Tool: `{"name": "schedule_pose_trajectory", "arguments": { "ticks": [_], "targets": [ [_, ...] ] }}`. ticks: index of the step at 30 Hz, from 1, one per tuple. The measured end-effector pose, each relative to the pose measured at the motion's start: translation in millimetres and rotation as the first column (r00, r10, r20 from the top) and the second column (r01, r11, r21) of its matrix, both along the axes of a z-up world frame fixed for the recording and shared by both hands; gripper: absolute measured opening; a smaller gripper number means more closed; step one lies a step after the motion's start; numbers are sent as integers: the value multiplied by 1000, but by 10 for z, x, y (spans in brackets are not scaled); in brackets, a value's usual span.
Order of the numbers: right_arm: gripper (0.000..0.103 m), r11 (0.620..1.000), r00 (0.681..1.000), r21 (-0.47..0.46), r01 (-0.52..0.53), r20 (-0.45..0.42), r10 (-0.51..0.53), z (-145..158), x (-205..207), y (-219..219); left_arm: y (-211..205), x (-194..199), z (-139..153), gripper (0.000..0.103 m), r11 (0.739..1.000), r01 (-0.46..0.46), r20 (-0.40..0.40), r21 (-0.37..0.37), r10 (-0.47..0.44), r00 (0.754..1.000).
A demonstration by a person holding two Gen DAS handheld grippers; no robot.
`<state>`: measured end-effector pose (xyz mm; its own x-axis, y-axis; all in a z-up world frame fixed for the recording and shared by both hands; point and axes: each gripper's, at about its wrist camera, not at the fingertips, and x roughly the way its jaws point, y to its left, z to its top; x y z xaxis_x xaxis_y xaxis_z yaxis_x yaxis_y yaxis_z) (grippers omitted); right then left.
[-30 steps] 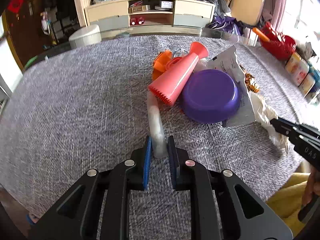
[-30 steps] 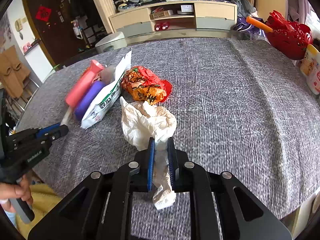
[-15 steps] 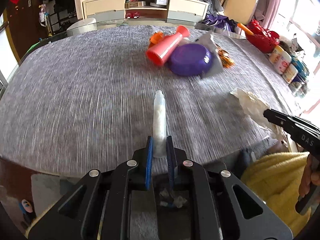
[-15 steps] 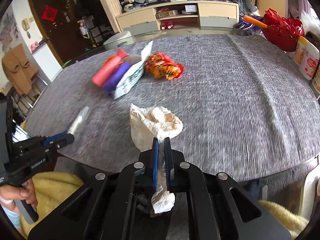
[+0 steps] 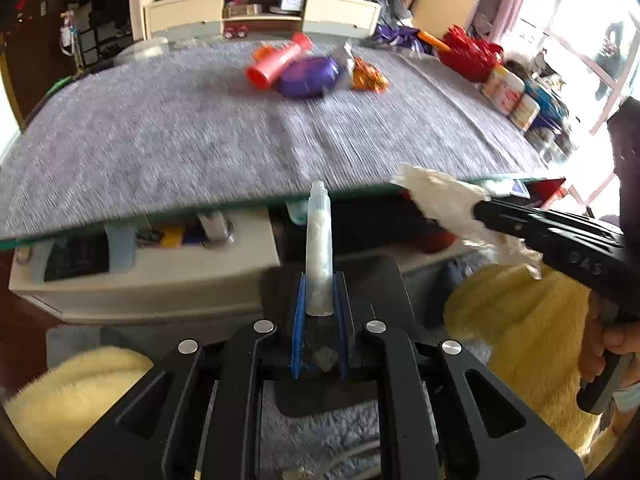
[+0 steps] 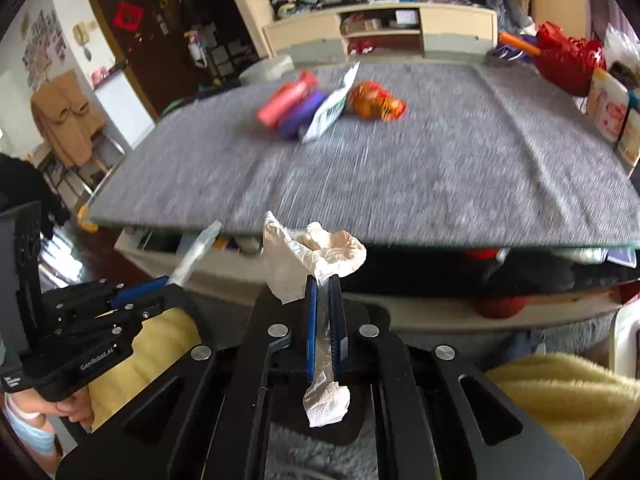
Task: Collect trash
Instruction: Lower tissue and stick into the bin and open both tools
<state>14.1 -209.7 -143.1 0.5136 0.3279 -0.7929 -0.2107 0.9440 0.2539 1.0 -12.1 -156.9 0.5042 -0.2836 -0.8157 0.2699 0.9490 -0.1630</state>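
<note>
Left wrist view: we have the left gripper [image 5: 319, 296] clamped on the lower end of a clear plastic tube [image 5: 319, 248], which stands straight out past the blue pads, off the near edge of the grey table [image 5: 200, 136]. The tube looks light and stiff but smooth, so we judge it could slide; gripping low on its body, as we do, leaves a long free end that could swing. In the right wrist view the right gripper [image 6: 324, 300] is pinched tight on a crumpled white tissue [image 6: 316, 248], one wad puffing above the pads and a tail hanging below. It is soft and nearly weightless and crushes wherever we grip, so we would take it anywhere in the bunch. Still on the table, well apart from us, lie an orange snack wrapper [image 6: 374, 100] and a white packet [image 6: 328, 110].
</note>
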Motion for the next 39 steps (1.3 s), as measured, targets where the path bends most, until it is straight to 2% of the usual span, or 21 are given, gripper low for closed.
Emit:
{"name": "schedule_pose_trajectory", "arguments": {
  "ticks": [6,14,19,25,28,30,32,34,36,37,38,39],
  "targets": [
    [7,1000,996,-14,1,-95,-3,-384,-97,72,-101,-216,-354,12,1000,26,-84,-17,-27,996],
    [7,1000,981,-27,2,-192,-7,-839,-113,144,-88,-291,-772,12,999,25,-191,-25,-30,981],
    [7,1000,974,-23,-5,-226,-1,-982,-109,181,-77,-279,-891,12,999,22,-221,-29,-28,975],
    [11,1000,969,5,9,-248,-7,-1005,-31,162,-42,-222,-950,13,999,3,-245,-41,-13,969],
    [11,1000,966,0,9,-260,-9,-1032,-6,169,-32,-205,-958,30,999,-7,-246,-34,-1,969],
    [23,1000,965,-3,21,-262,-21,-1038,5,146,-28,-203,-950,32,999,-9,-245,-32,1,970],
    [63,999,969,0,46,-244,-45,-1009,12,98,-9,-189,-941,37,999,-18,-243,-28,10,970],
    [65,998,972,-6,62,-225,-62,-961,21,57,9,-175,-929,42,999,-26,-238,-23,20,971],
    [69,997,974,-10,76,-211,-77,-892,41,1,23,-161,-901,51,999,-33,-230,-13,29,973],
    [75,996,976,-15,87,-201,-88,-847,52,-29,32,-153,-878,61,999,-37,-224,-3,36,974],
    [84,995,978,-18,102,-182,-104,-779,65,-74,42,-143,-843,66,999,-41,-212,7,42,976],
    [88,993,980,-19,117,-160,-118,-702,82,-127,51,-133,-813,72,999,-43,-201,12,44,979]
  ]
}}
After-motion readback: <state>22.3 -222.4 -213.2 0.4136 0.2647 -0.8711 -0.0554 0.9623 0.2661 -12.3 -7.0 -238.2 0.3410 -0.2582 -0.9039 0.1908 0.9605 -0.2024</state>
